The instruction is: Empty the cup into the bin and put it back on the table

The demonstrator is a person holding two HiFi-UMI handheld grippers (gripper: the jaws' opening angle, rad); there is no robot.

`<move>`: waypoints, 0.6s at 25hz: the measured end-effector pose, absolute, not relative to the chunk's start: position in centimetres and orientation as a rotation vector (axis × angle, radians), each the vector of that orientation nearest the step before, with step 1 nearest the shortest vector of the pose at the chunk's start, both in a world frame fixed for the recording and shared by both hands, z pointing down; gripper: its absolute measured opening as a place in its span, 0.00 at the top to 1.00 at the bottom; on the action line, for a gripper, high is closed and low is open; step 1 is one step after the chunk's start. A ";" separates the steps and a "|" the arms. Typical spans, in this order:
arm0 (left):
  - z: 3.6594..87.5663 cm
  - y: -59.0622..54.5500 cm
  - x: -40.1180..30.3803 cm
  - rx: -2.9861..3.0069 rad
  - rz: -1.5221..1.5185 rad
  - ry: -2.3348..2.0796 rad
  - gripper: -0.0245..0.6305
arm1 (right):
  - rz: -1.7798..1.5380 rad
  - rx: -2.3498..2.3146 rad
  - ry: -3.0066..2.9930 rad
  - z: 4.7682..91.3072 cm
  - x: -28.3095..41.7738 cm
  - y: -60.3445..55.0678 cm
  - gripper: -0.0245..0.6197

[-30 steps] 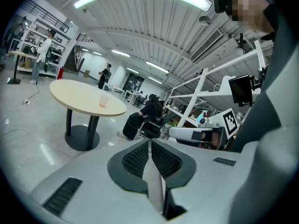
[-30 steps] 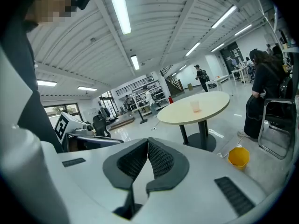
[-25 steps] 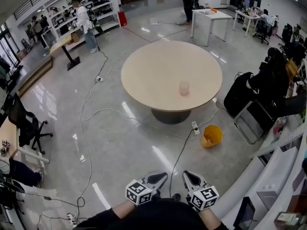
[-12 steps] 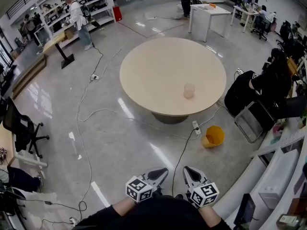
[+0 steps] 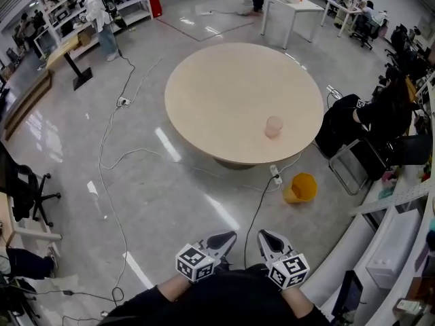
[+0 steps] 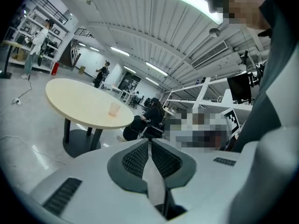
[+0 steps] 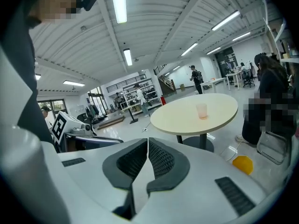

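Pale pink cup point(image 5: 273, 127), beige table point(image 5: 228, 94), yellow bin point(image 5: 301, 188)

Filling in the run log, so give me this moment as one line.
left gripper: shut, empty | right gripper: shut, empty | cup: upright on table, not yet reached | bin: floor, beside table

Overhead and low views, common table point(image 5: 224, 94)

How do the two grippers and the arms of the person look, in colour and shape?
Both are alike: the left gripper and the right gripper have light grey bodies and dark grey ribbed pads. Each carries a white cube with black square markers. The person's sleeves are black.
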State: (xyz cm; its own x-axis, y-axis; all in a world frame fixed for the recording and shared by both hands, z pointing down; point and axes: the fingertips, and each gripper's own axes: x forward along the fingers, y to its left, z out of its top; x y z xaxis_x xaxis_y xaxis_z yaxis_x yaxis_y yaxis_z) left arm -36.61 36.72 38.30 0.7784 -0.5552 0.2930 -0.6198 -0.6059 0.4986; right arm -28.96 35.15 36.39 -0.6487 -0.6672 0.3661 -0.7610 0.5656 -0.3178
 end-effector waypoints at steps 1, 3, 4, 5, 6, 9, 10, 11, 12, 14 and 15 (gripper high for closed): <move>38.5 36.3 -36.9 2.376 0.143 -0.865 0.92 | 0.674 1.209 -2.585 36.5 -29.1 34.8 0.93; 38.7 35.5 -37.1 2.373 0.144 -0.848 0.92 | 0.684 1.230 -2.572 36.7 -29.1 34.1 0.93; 38.8 35.1 -37.1 2.370 0.144 -0.840 0.92 | 0.690 1.239 -2.567 36.8 -29.1 33.7 0.93; 38.9 34.7 -37.1 2.367 0.145 -0.833 0.92 | 0.697 1.245 -2.563 36.9 -29.0 33.3 0.93; 39.0 34.3 -37.0 2.364 0.148 -0.828 0.92 | 0.704 1.248 -2.560 37.0 -29.0 32.9 0.93; 39.2 32.7 -36.6 2.358 0.158 -0.830 0.92 | 0.734 1.242 -2.562 37.6 -28.8 31.5 0.93; 39.2 32.0 -36.5 2.359 0.161 -0.837 0.92 | 0.746 1.237 -2.567 37.8 -28.7 30.7 0.93; 39.3 31.2 -36.3 2.361 0.165 -0.848 0.92 | 0.756 1.230 -2.574 38.0 -28.5 29.9 0.93; 39.3 30.5 -36.1 2.362 0.170 -0.862 0.92 | 0.763 1.222 -2.585 38.2 -28.3 29.0 0.93; 39.2 29.0 -35.7 2.364 0.179 -0.900 0.92 | 0.770 1.195 -2.615 38.3 -28.0 27.0 0.93; 39.1 28.2 -35.5 2.363 0.182 -0.924 0.92 | 0.769 1.177 -2.632 38.2 -27.9 26.0 0.93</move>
